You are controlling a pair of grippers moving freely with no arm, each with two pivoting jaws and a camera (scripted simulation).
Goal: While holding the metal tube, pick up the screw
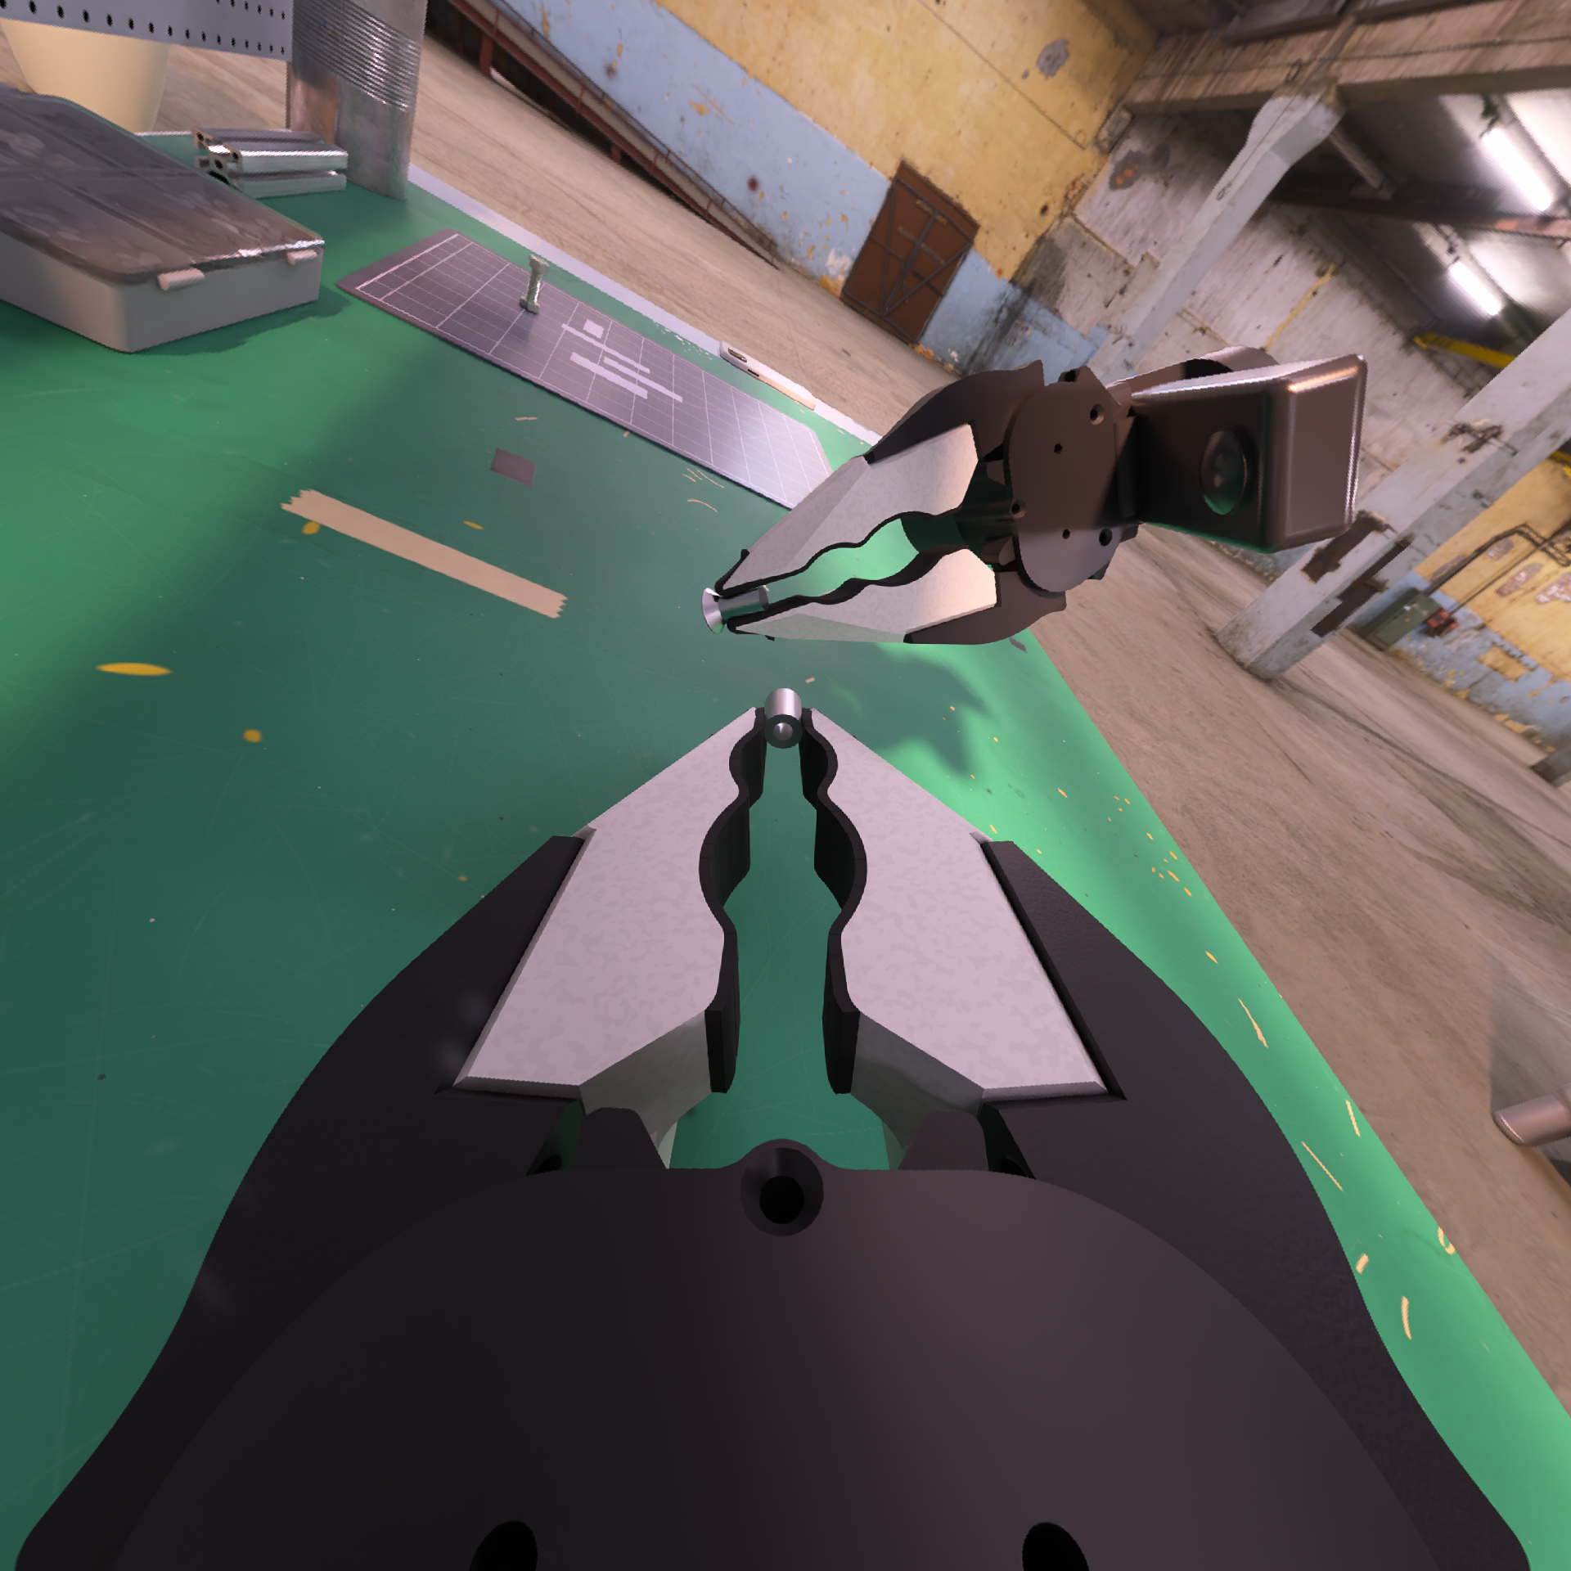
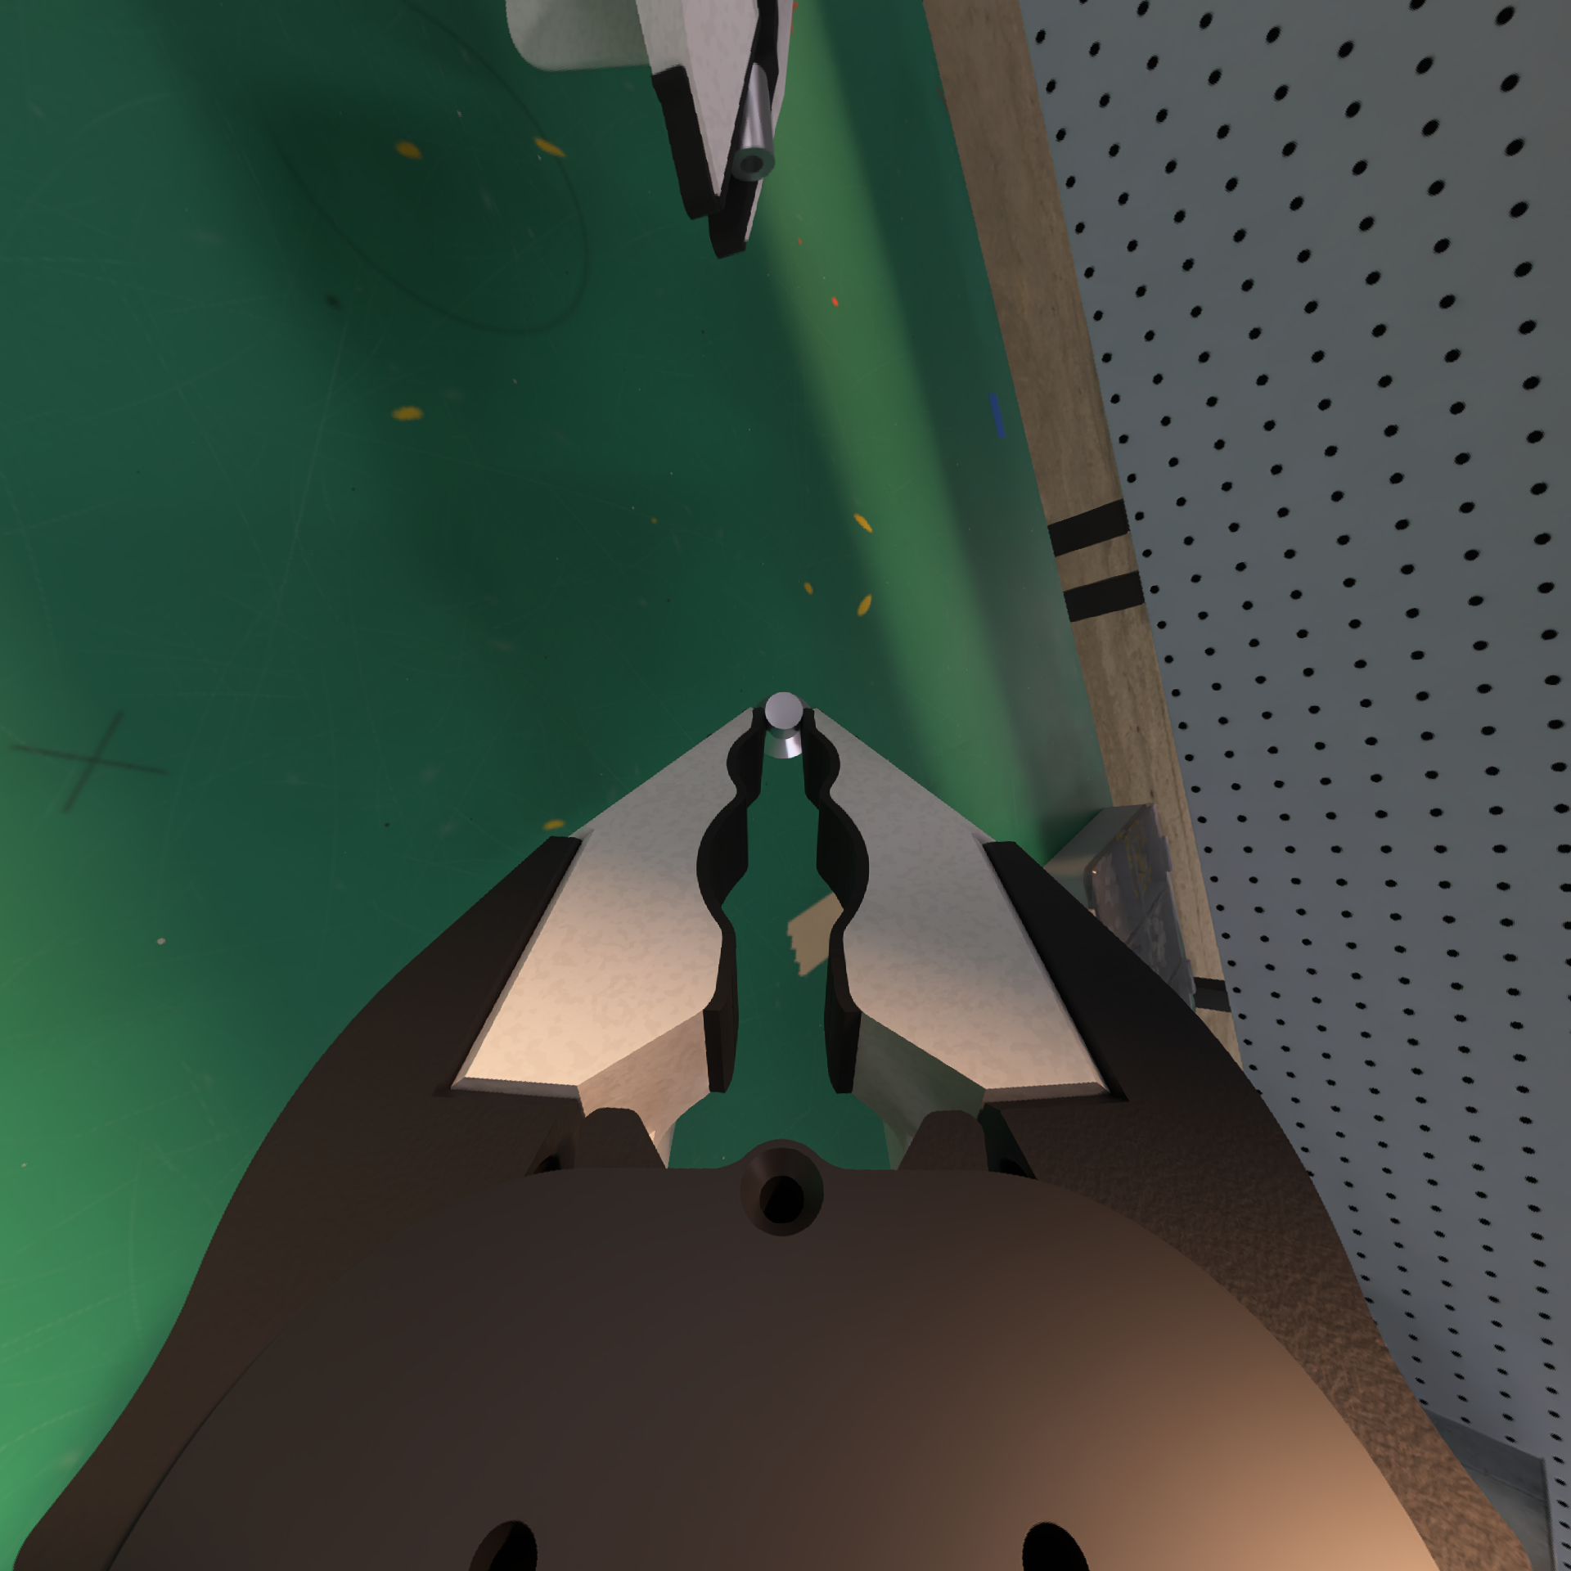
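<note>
Left gripper [image 1: 782, 723] closed at its fingertips on the short metal tube [image 1: 783, 719], tube's long axis running up-down, bore facing the camera, right gripper [image 1: 735, 608] just beyond clamping the screw [image 1: 723, 609], head pointing left, both above the green table [image 1: 255, 850].

Green table mat [image 1: 255, 850], scratched, yellow flecks. Far left: grey metal case [image 1: 153, 255], lid closed. Behind it short aluminium profiles [image 1: 272, 161] and a threaded metal cylinder [image 1: 365, 93], upright. Dark gridded cutting mat [image 1: 595, 365] at far table edge, small pale bone-shaped piece [image 1: 534, 285] standing on it. Tan tape strip [image 1: 425, 552] flat on green, mid left. Right wrist view: grey pegboard [image 2: 1360, 595] at right, wooden edge [image 2: 1063, 425] beside it
</note>
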